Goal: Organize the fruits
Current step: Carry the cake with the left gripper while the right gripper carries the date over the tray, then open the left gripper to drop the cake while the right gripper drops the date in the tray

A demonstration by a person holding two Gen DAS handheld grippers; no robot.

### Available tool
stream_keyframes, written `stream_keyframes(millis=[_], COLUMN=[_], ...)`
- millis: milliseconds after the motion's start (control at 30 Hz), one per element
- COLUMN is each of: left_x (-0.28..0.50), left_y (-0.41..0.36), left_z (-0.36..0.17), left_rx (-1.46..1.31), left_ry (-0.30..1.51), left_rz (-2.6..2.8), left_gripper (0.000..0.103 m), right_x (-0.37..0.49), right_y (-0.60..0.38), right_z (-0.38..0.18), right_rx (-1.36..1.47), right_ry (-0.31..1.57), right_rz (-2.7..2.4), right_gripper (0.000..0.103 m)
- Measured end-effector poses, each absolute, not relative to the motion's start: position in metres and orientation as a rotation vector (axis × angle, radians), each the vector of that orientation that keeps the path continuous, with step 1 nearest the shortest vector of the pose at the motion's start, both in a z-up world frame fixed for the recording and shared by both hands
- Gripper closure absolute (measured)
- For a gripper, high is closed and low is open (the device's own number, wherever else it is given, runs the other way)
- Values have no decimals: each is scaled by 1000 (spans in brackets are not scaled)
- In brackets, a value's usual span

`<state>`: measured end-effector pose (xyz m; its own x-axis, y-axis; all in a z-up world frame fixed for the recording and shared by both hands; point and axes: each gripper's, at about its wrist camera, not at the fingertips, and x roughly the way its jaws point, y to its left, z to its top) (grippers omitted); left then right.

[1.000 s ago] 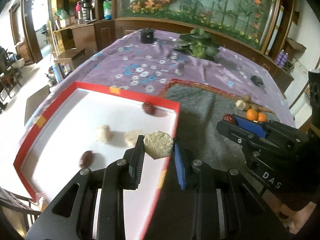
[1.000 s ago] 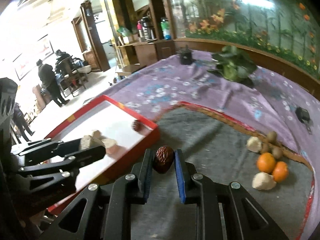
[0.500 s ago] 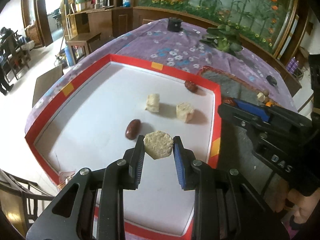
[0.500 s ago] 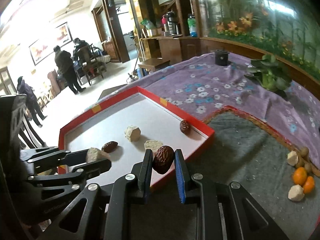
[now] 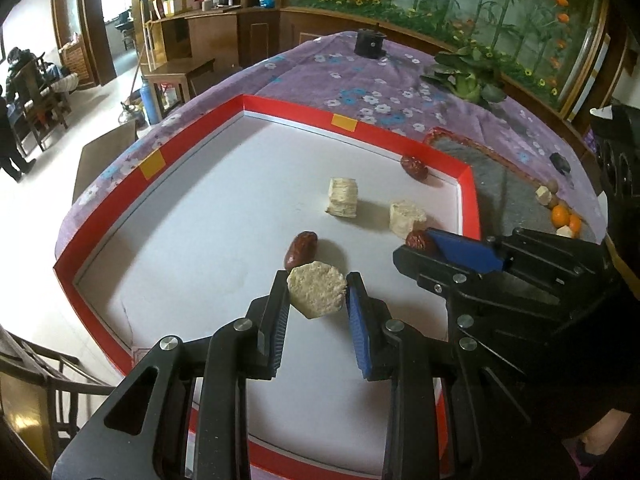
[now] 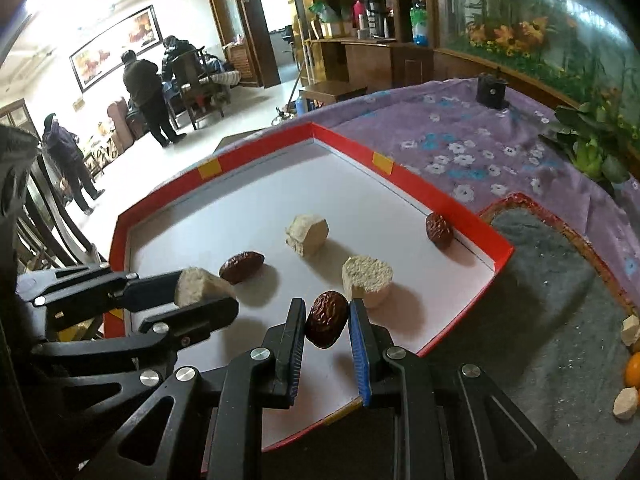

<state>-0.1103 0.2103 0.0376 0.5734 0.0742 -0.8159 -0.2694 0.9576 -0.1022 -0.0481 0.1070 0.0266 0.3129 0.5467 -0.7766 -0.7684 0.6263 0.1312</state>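
Observation:
My left gripper [image 5: 317,294] is shut on a pale hexagonal fruit chunk [image 5: 316,290] above the red-rimmed white tray [image 5: 469,196]; it also shows in the right wrist view [image 6: 200,286]. My right gripper [image 6: 326,320] is shut on a dark red date [image 6: 327,319] over the tray's near right part; in the left wrist view the date [image 5: 418,240] shows at its tip. In the tray lie two pale chunks [image 5: 343,197] [image 5: 406,218] and two dates [image 5: 301,249] [image 5: 414,167].
A grey mat [image 6: 560,300] right of the tray holds oranges [image 5: 560,216] and pale chunks [image 6: 625,402]. A purple flowered cloth [image 5: 340,76] covers the table, with a green plant [image 5: 466,76] and a black pot [image 5: 371,44]. The table edge drops off at left; people stand far left [image 6: 146,96].
Both grippers have moved left and forward over the tray, still holding the chunk and the date. The tray's fruits now lie closer ahead.

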Motion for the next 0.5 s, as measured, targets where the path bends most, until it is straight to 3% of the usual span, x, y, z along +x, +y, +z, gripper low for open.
stream_keyframes(millis=[200, 367, 500], left_x=[-109, -111, -109], left_y=[213, 217, 211], left_z=[36, 42, 51], left_rx=[-226, -238, -234], left_ry=[938, 917, 898], left_rz=[234, 267, 263], left_gripper=[76, 54, 53], right_x=[-49, -51, -54], right_y=[104, 95, 82], right_z=[24, 32, 44], right_rx=[-273, -234, -190], right_ry=[888, 861, 821], right_rz=[894, 899, 896], right_gripper=[80, 76, 70])
